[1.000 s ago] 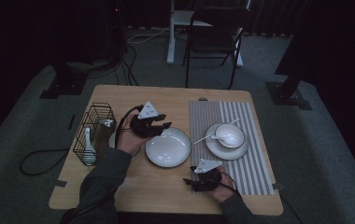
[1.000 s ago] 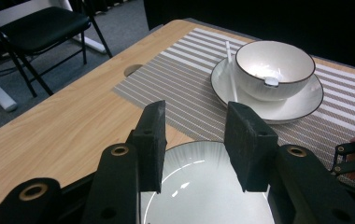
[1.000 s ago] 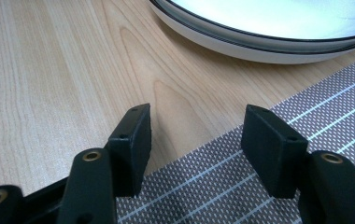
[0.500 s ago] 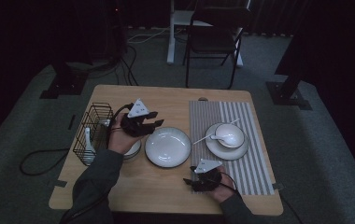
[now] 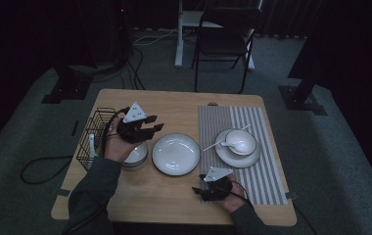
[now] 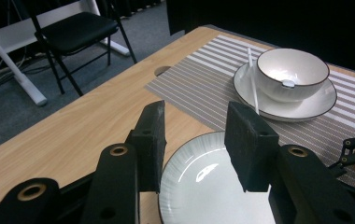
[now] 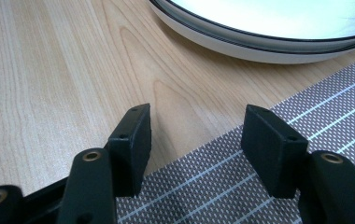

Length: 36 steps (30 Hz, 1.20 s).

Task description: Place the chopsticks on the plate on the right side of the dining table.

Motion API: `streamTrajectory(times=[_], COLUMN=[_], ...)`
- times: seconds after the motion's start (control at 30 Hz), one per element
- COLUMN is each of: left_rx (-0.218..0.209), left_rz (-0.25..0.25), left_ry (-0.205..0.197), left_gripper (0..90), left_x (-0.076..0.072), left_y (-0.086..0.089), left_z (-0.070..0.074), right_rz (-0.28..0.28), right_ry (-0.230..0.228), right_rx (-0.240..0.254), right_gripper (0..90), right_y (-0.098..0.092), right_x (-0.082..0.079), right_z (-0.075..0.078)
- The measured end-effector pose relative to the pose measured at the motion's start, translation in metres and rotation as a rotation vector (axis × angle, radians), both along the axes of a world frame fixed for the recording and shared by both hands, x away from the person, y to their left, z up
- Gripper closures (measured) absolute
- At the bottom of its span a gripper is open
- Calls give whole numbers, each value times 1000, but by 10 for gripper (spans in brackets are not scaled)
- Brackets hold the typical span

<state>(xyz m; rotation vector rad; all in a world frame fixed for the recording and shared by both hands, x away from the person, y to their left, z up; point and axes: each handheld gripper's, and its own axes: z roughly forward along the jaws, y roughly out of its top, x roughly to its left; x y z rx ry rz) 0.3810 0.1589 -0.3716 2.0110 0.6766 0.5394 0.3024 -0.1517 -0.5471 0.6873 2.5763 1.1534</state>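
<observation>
1. Two grippers over wooden table (image 5: 174, 105), both empty.
2. Left gripper (image 5: 151, 128): raised at table's left, between wire basket (image 5: 92, 134) and ribbed plate (image 5: 175, 154). Jaws spread, nothing between pads; seen through them in left gripper view, plate's (image 6: 203, 186) far rim and bare wood.
3. Small bowl (image 5: 136, 155) just below left hand, touching table, beside plate's left edge, partly hidden by hand.
4. Right gripper (image 5: 199, 190): low at near edge, just left of striped mat (image 5: 265, 169). Jaws spread, pinching nothing; mat corner (image 7: 241, 186) and wood under them, plate rim (image 7: 259, 44) just beyond.
5. Far right on mat: bowl (image 5: 240, 141) on saucer (image 5: 223, 152), spoon (image 5: 212, 144) resting in bowl, handle poking out left.
6. White utensil standing in basket, type unclear.
</observation>
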Motion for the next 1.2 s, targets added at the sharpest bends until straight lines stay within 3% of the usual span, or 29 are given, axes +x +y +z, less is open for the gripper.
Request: streamTrajectory(times=[0.4,1.2], left_rx=[-4,-7], left_rz=[18,78], left_ry=[6,-18], left_gripper=[585,585], left_x=[-1,-7], left_y=[13,44], left_z=[6,18], right_rz=[0,-1], right_ry=[0,1], right_rx=[0,2], right_gripper=[425,425], right_y=[0,0], right_x=[0,0], right_z=[0,0])
